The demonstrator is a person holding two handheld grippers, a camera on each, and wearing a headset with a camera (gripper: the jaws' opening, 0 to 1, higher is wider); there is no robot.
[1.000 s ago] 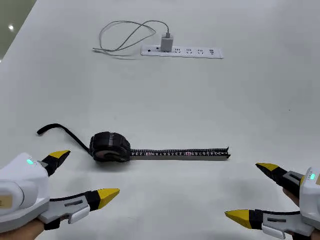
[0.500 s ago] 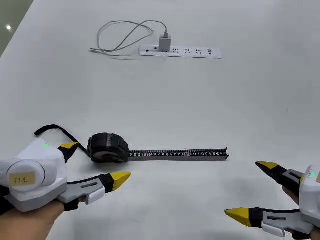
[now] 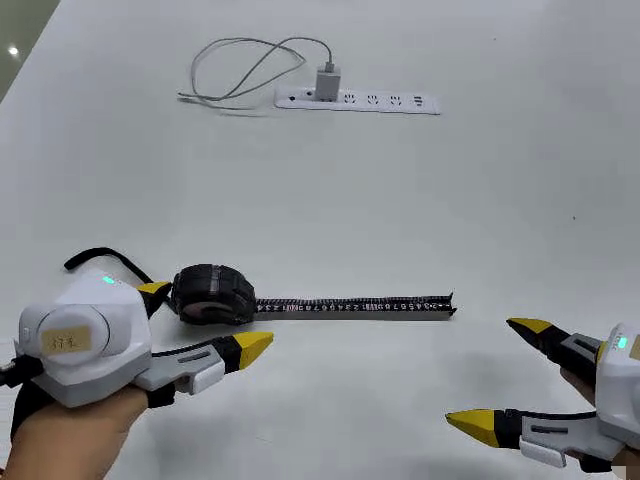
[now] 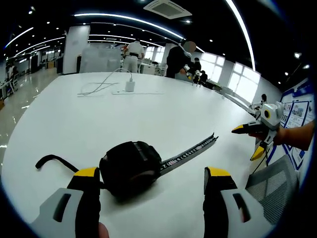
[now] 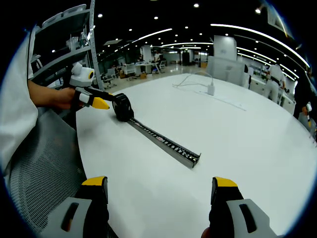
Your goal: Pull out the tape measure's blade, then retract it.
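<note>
Tape measure (image 3: pixel 210 294), blade (image 3: pixel 355 304) out; left hand-held gripper (image 3: pixel 211 315) spread astride case (image 4: pixel 131 166); right hand-held gripper (image 3: pixel 490 370) spread; retraction probably due: clamp case.

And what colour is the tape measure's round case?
Black. The tape measure case shows best in the left gripper view.

**Room around the tape measure (image 3: pixel 210 294)**

Beyond the tape measure, bare table (image 3: pixel 430 200) is stretching wide toward the power strip (image 3: pixel 358 100) and its cable (image 3: pixel 240 68). The blade (image 3: pixel 355 304) is lying across its right side; the strap (image 3: pixel 100 257) is trailing off its left.
</note>
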